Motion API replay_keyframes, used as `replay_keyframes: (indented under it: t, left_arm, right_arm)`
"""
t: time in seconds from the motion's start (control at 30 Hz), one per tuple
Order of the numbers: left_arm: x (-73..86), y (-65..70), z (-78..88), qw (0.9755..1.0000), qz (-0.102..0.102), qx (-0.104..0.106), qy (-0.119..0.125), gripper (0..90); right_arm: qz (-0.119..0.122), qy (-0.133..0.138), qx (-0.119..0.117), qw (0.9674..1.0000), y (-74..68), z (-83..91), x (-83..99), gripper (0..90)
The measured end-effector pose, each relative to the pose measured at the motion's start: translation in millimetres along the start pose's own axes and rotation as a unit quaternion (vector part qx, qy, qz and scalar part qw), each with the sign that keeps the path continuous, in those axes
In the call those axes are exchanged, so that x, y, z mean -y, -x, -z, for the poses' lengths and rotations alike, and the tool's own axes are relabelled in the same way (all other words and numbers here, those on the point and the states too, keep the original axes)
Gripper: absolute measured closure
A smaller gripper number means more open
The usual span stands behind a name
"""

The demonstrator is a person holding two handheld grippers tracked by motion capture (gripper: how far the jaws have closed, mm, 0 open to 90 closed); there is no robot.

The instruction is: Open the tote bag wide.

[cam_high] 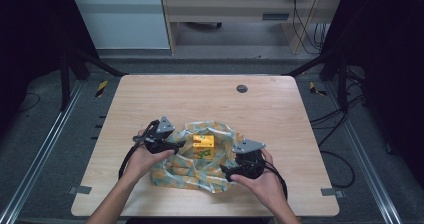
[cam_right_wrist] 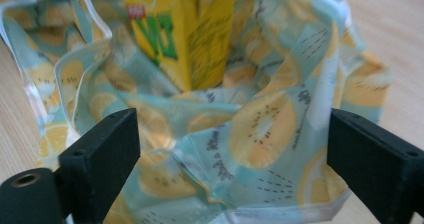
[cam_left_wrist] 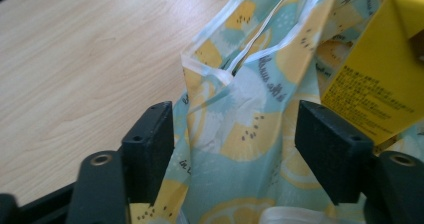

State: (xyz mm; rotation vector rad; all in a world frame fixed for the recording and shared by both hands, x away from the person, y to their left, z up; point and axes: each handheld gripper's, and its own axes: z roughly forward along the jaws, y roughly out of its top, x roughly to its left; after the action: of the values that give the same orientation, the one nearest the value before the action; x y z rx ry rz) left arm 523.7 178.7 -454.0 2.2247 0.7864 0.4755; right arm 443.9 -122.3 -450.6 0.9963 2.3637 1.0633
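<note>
A crumpled teal bag with a yellow lemon print (cam_high: 192,171) lies on the near middle of the wooden table (cam_high: 200,99). A yellow drink carton (cam_high: 203,145) stands upright inside it. My left gripper (cam_high: 177,145) is at the bag's left edge, open, with a fold of the bag (cam_left_wrist: 235,129) loose between its jaws and the carton (cam_left_wrist: 380,79) just beyond the right jaw. My right gripper (cam_high: 225,170) is at the bag's near right edge, jaws wide open around bunched bag material (cam_right_wrist: 250,134), and the carton (cam_right_wrist: 185,29) stands straight ahead of it.
A dark round grommet (cam_high: 242,88) sits in the tabletop at the far right. Bare wood stretches across the table's far half and along both sides of the bag. Black frame posts and cables stand beyond the table edges.
</note>
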Motion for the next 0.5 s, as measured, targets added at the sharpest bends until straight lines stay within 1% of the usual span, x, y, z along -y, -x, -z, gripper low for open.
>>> replay_keyframes:
  t: [0.03,0.07,0.1,0.13,0.17,0.2,0.23,0.27,0.3,0.37,0.4,0.47,0.5]
  left_arm:
    - [0.4,0.3,-0.5,1.0000,-0.002,0.001,-0.003,40.0]
    - [1.2,1.2,-1.4,1.0000,-0.001,-0.003,-0.005,43.1]
    - [1.8,2.0,-2.0,1.0000,0.001,-0.001,-0.005,48.3]
    - [2.3,2.5,-2.4,1.0000,-0.002,0.001,-0.008,53.9]
    - [2.7,3.1,-3.0,0.9999,-0.003,0.002,-0.010,57.4]
    - [3.4,3.7,-3.4,0.9999,-0.007,0.001,-0.012,61.6]
    - [3.8,3.8,-3.1,0.9999,-0.005,-0.002,-0.011,69.3]
    - [4.5,3.2,-2.7,1.0000,0.005,-0.005,-0.003,73.0]
    - [4.9,2.2,-2.5,0.9999,0.011,-0.004,0.002,77.3]
    - [5.1,0.7,-3.0,0.9997,0.020,-0.009,0.008,81.4]
    - [4.9,0.4,-3.2,0.9997,0.022,-0.009,0.010,82.9]
    - [4.0,-0.2,-2.7,0.9994,0.026,-0.014,0.017,84.7]
    - [3.5,-0.7,-2.3,0.9992,0.029,-0.017,0.020,85.4]
  right_arm:
    - [-0.001,-0.004,0.001,1.0000,-3.3,-2.8,3.5,9.3]
    - [0.001,-0.008,0.000,1.0000,-5.2,-4.4,5.6,9.0]
    - [0.005,-0.016,-0.001,0.9999,-8.5,-6.9,9.2,9.0]
    - [0.008,-0.025,-0.001,0.9997,-10.3,-9.2,11.9,10.4]
    - [0.010,-0.034,0.002,0.9994,-11.7,-11.1,14.2,14.9]
    - [0.017,-0.040,0.005,0.9991,-12.1,-12.3,16.0,19.7]
    - [0.023,-0.051,0.011,0.9984,-11.8,-14.2,18.2,26.5]
    - [0.025,-0.058,0.010,0.9980,-10.9,-14.6,19.1,33.2]
    - [0.027,-0.064,0.006,0.9976,-9.2,-15.8,20.7,41.9]
    - [0.030,-0.075,0.008,0.9967,-5.8,-18.0,23.2,53.6]
    - [0.033,-0.081,0.005,0.9961,-3.5,-20.2,24.7,61.6]
    - [0.035,-0.079,0.009,0.9962,-1.1,-22.0,26.0,72.8]
    - [0.032,-0.079,0.006,0.9963,1.1,-22.5,25.8,81.8]
